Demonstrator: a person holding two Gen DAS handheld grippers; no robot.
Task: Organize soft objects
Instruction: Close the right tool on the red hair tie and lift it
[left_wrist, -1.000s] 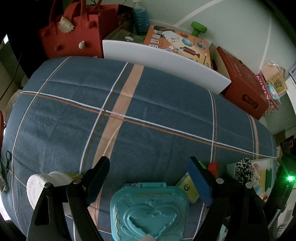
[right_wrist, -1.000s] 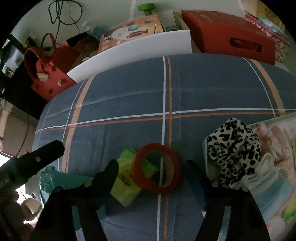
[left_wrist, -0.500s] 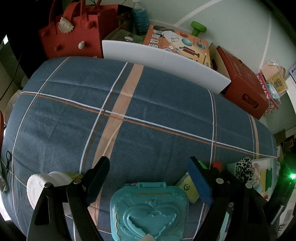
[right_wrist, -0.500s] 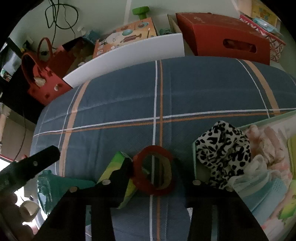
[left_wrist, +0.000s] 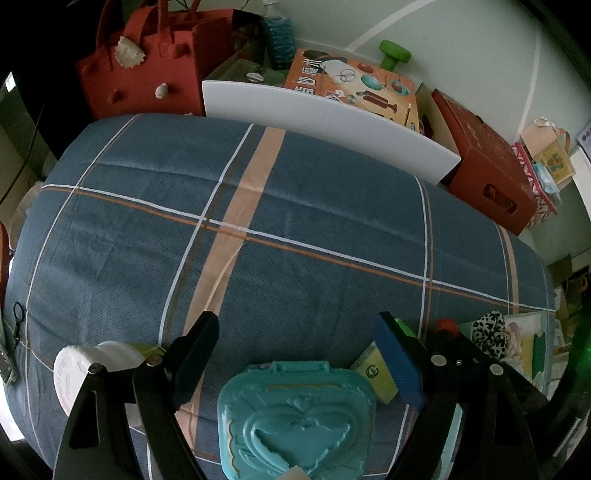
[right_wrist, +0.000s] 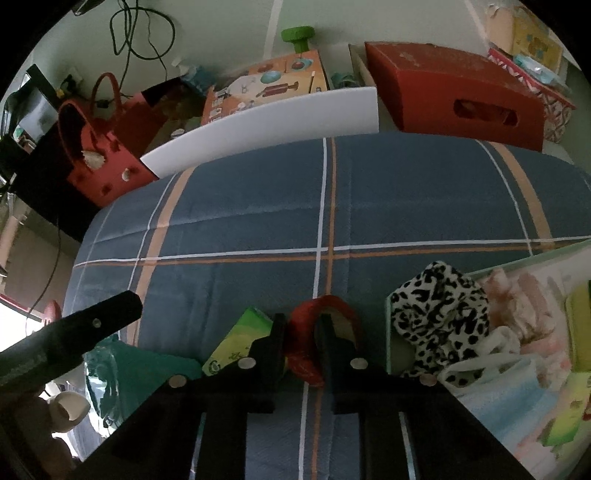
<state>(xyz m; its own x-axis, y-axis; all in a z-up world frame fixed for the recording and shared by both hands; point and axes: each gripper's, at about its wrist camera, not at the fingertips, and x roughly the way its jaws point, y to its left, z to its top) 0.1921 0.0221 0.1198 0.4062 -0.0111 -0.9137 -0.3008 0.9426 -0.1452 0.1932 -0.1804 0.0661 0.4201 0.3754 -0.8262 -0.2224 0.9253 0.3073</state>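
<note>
So the right tongs (right_wrist: 302, 334) have just been closing, and now they've pinched down on the near side of that red ring (right_wrist: 325, 306) sitting on the bed (right_wrist: 258, 206). A second ago the jaws stood wide either side of it, so that's the big change: looks to me like the grab is done and the lift comes next. The ring is squashed between the pads, its far arc poking out at 12 o'clock past the tips. Is it actually soft? It did deform, so I'd guess yes. Likely destination is the tray (right_wrist: 524, 264) at about 3 o'clock from the tongs, where the leopard-print cloth (right_wrist: 439, 306) and other fabric bits are already piled. A green packet (right_wrist: 236, 343) lies just beside the ring at 9 o'clock, touching or nearly, I can't tell which. The left tongs (left_wrist: 295, 345) haven't budged: jaws wide, holding nothing, hovering over the teal heart case (left_wrist: 295, 417), which sits at 6 o'clock between its fingers but isn't gripped. A white lid (left_wrist: 74, 373) sits off at its 9 o'clock.
</note>
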